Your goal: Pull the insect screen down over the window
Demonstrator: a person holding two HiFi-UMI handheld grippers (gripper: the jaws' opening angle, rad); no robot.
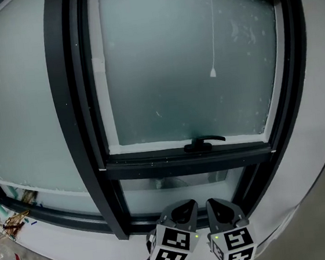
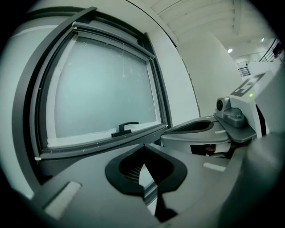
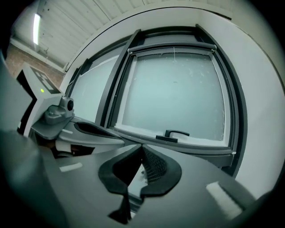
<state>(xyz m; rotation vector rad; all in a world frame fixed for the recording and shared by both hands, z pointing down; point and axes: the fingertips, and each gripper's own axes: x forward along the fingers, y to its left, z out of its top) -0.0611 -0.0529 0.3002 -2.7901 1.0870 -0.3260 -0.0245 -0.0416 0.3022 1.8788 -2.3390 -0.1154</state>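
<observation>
The left tool (image 1: 184, 206) and right tool (image 1: 219, 205), both closed and empty, side by side below the window (image 1: 186, 83) handle (image 1: 203, 143); a cord (image 1: 212, 33) hangs above.

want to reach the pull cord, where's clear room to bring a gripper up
Clear: in front of the frosted pane, left of the pull cord and between its end and the handle. Crowded: bottom centre, where left gripper and right gripper sit side by side.
</observation>
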